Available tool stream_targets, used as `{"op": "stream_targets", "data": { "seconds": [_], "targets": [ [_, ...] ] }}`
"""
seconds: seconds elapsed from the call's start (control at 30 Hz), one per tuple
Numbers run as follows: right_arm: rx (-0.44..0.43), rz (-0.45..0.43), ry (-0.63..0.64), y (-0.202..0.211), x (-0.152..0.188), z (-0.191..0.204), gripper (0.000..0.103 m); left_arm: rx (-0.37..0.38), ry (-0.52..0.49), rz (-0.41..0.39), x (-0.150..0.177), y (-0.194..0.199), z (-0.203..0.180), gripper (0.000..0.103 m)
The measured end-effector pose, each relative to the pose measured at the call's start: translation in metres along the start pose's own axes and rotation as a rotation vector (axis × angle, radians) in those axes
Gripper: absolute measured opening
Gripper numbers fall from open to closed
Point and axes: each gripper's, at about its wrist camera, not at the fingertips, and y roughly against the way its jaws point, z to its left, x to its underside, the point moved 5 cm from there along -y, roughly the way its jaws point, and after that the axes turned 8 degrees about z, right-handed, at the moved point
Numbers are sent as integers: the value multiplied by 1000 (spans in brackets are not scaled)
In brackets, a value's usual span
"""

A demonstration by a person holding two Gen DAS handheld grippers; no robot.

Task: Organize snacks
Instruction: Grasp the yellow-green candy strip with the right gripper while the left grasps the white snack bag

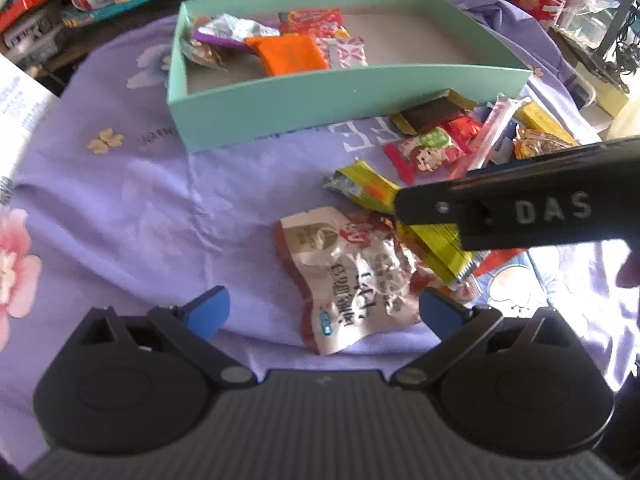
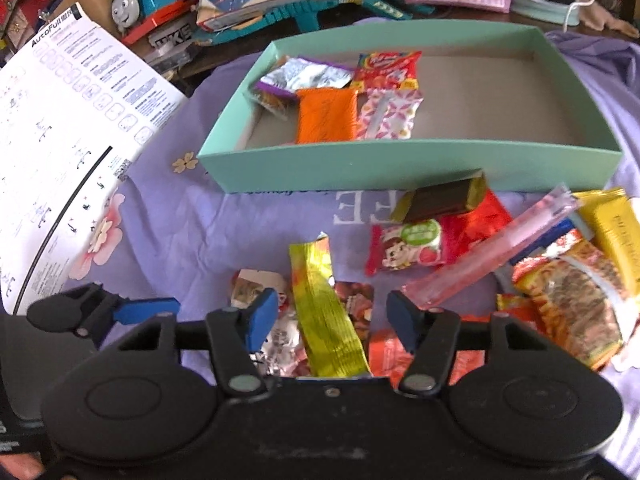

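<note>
Left wrist view: my left gripper [image 1: 322,314] is hanging wide over the crinkled brown-and-white packet [image 1: 352,276]; my right gripper's black body [image 1: 520,208] is covering the yellow-green wrapper [image 1: 370,188].
Right wrist view: my right gripper [image 2: 332,316] is straddling that yellow-green wrapper [image 2: 324,312], half-open, pads not touching; the pink tube [image 2: 492,252] is lying just beside; the teal box [image 2: 400,168] is sitting behind.

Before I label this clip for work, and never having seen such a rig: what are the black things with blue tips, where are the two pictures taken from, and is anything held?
They are two hand-held grabbing tools, one in each of a person's hands, each with a camera looking along its blue tips. One picture is from the left tool, the other from the right tool. On a purple cloth stands a green box with a few snacks already inside; more lie loose in front. The left tool is open around a crinkled white packet. The right tool has a yellow-green packet between its tips, not yet pinched. Nothing is held.
</note>
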Motion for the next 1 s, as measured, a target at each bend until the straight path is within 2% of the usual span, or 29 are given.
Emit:
{"op": "stream_targets", "data": {
  "seconds": [0.13,0.23,0.3,0.4,0.5,0.57,0.63,0.77,0.8,0.93,1.0],
  "targets": [
    [-20,29,6,-16,-6,3,61,46,13,37,0,-11,0,103],
    [-49,60,-5,-29,-8,2,48,39,4,45,-1,-19,-1,103],
    [-37,52,3,-31,-7,1,31,35,-4,43,-3,-21,-3,103],
    [-31,37,-6,-30,-7,-6,24,25,-11,37,-5,-24,-5,103],
    [-19,21,-29,-20,-6,-20,23,19,-9,29,-7,-23,-6,103],
    [-21,17,-47,-12,-1,-29,23,31,-19,19,-9,-23,-8,99],
    [-21,23,-60,-7,6,-38,23,41,-37,11,-10,-22,-13,87],
    [-48,33,-96,-9,13,-47,23,42,-82,15,-11,-22,-29,77],
    [-56,37,-103,-11,14,-48,23,37,-80,11,-12,-22,-31,72],
    [-86,33,-122,-16,17,-53,23,44,-49,12,-14,-21,-34,67],
    [-104,31,-138,-16,18,-56,22,44,-36,1,-12,-17,-36,60]
  ]
}}
